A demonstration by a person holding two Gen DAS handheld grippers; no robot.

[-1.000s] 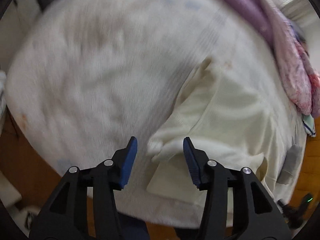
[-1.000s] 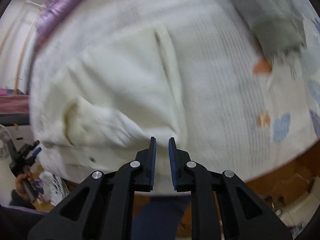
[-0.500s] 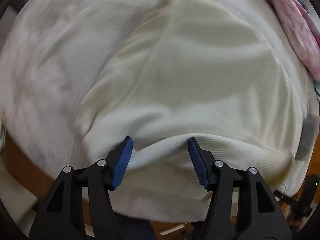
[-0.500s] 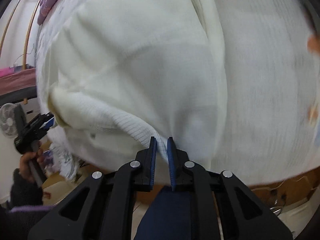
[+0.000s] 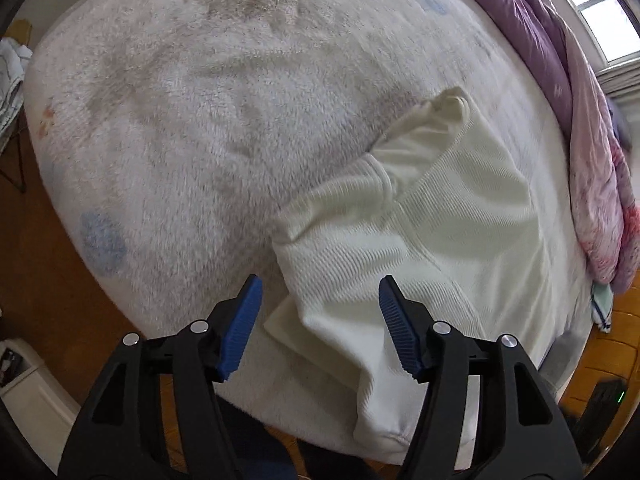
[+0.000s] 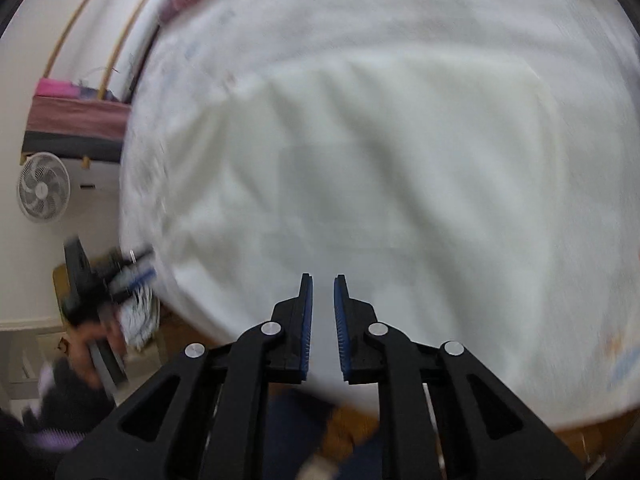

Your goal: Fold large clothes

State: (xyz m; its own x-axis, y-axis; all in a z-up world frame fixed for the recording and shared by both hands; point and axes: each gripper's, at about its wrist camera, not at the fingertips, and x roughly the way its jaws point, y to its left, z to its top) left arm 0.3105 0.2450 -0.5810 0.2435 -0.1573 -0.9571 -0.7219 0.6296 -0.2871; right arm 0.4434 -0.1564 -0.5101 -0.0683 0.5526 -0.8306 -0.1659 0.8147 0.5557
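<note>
A cream ribbed sweater (image 5: 448,224) lies folded on the pale fleece bed cover (image 5: 192,112), its sleeve laid across the body and a cuff hanging toward the near bed edge. My left gripper (image 5: 316,324) is open and empty, hovering over the sweater's near left corner. In the blurred right wrist view the sweater (image 6: 380,160) fills the middle. My right gripper (image 6: 320,320) has its jaws a narrow gap apart, with no cloth between them, above the near edge.
A purple and pink quilt (image 5: 580,128) is bunched along the far right of the bed. Wooden floor (image 5: 36,240) shows beyond the bed's left edge. A white fan (image 6: 42,186) stands by the wall. The left hand with its gripper (image 6: 104,280) shows at the right view's left.
My left gripper pulled back to the left off the sweater body and stayed open. My right gripper let go of the sweater's edge, opened slightly and lifted away.
</note>
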